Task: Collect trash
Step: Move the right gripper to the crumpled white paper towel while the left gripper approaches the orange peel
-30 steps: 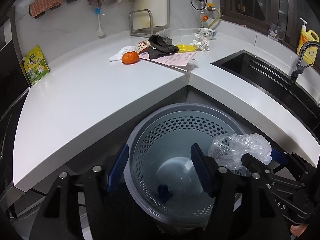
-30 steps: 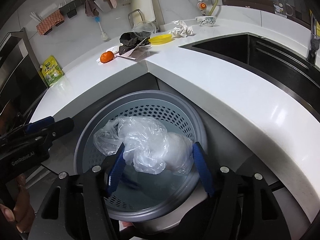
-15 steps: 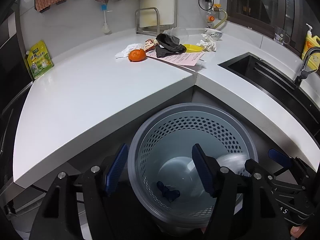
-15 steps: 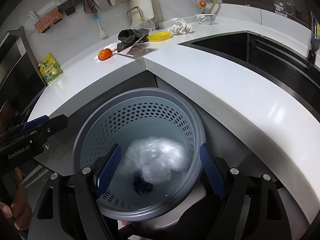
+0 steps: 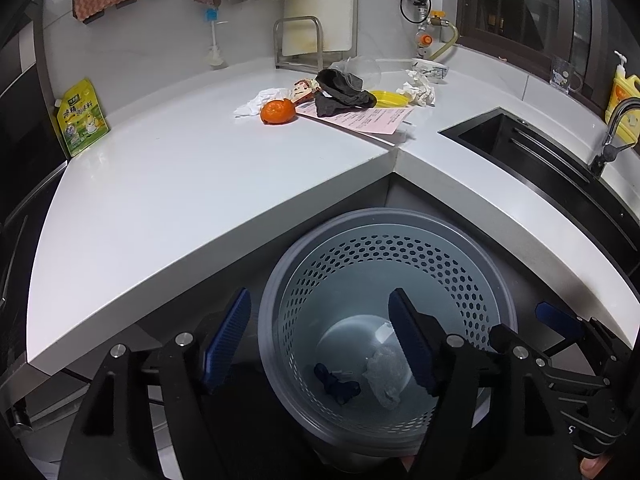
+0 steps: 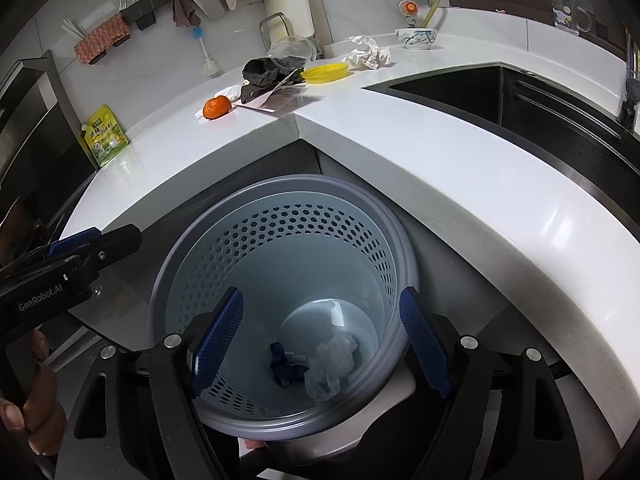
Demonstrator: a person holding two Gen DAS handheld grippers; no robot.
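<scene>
A grey perforated trash bin point(image 5: 400, 220) point(image 6: 280, 184) stands on the floor under the counter corner. At its bottom lie a crumpled clear plastic bag point(image 5: 384, 376) point(image 6: 332, 360) and a dark blue scrap point(image 5: 336, 384) point(image 6: 286, 364). My right gripper point(image 6: 320, 336) hangs open over the bin with nothing between its fingers. My left gripper point(image 5: 320, 340) hovers over the bin's left rim, its jaws opening, holding nothing. On the counter sit an orange point(image 5: 277, 112), white tissue point(image 5: 256, 102), dark cloth point(image 5: 340, 94), pink paper point(image 5: 368, 118), yellow lid point(image 5: 390, 98) and crumpled paper point(image 5: 418, 90).
A black sink point(image 5: 520, 136) with a faucet point(image 5: 612, 132) lies to the right. A yellow-green pouch point(image 5: 80, 120) leans on the left wall. A clear cup point(image 5: 360, 66), a bowl point(image 6: 416, 38) and a cutting-board rack point(image 5: 298, 44) stand at the back. A hand point(image 6: 24, 408) holds the left gripper.
The clear plastic bag, held between the right fingers a second ago, has dropped to the bin's bottom. The right jaws have spread wider; the left jaws have widened a little.
</scene>
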